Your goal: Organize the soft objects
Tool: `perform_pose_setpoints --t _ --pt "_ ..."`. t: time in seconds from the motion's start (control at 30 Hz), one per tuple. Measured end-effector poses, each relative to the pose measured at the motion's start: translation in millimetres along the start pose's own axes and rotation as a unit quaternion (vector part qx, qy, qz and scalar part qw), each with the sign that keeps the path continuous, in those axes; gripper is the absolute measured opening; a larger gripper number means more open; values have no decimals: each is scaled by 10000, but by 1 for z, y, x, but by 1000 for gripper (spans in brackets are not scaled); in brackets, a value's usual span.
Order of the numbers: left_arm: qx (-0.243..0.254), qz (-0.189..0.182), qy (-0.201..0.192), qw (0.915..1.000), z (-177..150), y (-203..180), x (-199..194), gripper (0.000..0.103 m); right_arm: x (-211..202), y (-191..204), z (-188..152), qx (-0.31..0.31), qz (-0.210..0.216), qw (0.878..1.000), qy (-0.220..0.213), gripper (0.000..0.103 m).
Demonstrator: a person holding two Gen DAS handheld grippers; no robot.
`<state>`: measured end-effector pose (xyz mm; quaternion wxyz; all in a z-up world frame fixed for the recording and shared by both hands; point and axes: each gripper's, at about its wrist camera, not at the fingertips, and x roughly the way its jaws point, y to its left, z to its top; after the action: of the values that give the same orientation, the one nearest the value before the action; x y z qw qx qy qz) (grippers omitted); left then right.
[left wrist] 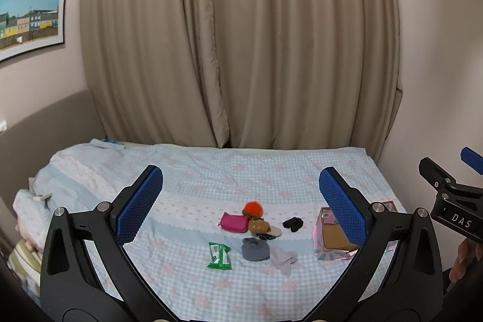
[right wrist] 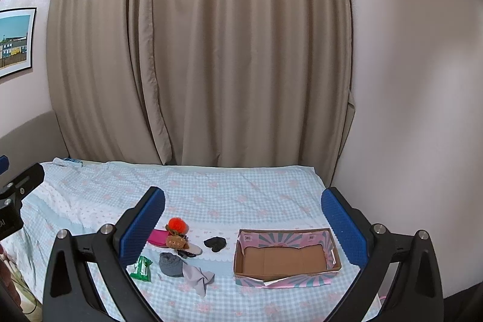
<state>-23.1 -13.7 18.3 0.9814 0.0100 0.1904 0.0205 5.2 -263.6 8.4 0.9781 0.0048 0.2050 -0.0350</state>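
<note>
Hovering over bed [right wrist: 241,186], both grippers gaping, holding nothing.
Lying left of box [right wrist: 286,258]: sock [right wrist: 215,243], cloth [right wrist: 197,276]; right gripper [right wrist: 243,219] sitting nearer than left gripper [left wrist: 241,201].

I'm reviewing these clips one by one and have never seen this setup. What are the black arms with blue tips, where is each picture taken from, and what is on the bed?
There is no robot here: a person holds a two-finger gripper in each hand, and a wide-angle camera on each looks forward along its fingers. The black arms with blue pads are those fingers. One picture comes from the left gripper, the other from the right gripper. Both are open and hold nothing.

They hover above a bed with a blue checked cover. On it lie an empty cardboard box, a black sock, a grey cloth bundle, a pale cloth, a green packet, a pink pouch, a small brown plush toy and an orange pompom. Nothing is in the box yet.
</note>
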Motion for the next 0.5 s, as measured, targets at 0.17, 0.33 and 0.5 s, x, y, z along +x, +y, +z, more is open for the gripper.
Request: perform_pose_setpoints --t 0.17,0.33,0.5 --pt "3 16 30 10000 -2 -1 1 103 -1 0 -1 1 4 10000 -14 103" --pt "23 14 44 10000 -3 0 2 103 -1 0 1 -15 6 10000 -27 103" --pt "38 22 40 10000 -3 0 2 103 2 0 -1 -14 1 10000 -40 103"
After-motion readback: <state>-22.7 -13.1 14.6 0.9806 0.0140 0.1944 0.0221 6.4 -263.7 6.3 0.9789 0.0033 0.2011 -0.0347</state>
